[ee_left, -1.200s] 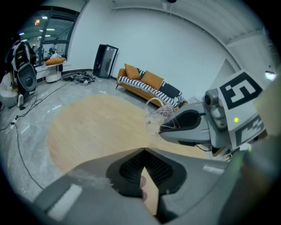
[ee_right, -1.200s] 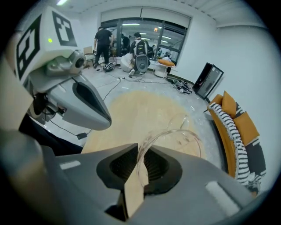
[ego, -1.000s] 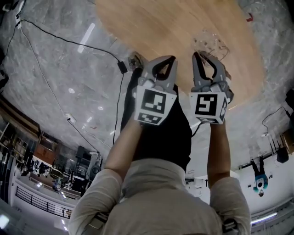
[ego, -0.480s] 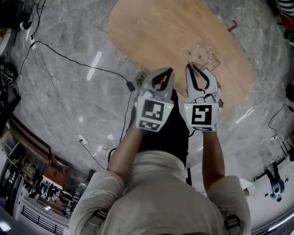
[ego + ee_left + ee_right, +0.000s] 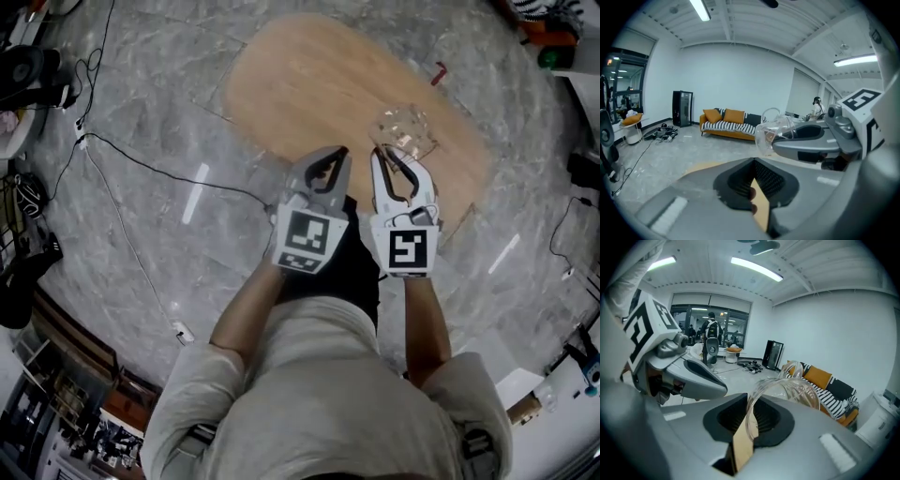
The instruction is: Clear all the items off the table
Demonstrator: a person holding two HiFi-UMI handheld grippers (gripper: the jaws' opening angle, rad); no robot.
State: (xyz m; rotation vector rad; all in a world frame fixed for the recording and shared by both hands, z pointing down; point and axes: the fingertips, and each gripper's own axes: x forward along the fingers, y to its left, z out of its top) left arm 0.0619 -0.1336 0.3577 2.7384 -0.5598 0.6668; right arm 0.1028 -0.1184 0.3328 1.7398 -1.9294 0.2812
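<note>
My right gripper is shut on the rim of a clear glass cup, held above the near edge of the oval wooden table. In the right gripper view the cup's rim is pinched between the jaws of the right gripper and the cup sticks out beyond them. My left gripper hangs just left of it, shut with nothing in it. In the left gripper view the cup shows ahead on the right gripper. The tabletop bears nothing else that I can see.
Grey marble floor surrounds the table, with black cables trailing at the left. A small red thing lies by the table's far right edge. An orange striped sofa stands by the far wall. A person with a backpack stands far off.
The table has shrunk and shifted up and right in the head view as the viewpoint rose. Both grippers stay side by side, the right one still holding the cup.
</note>
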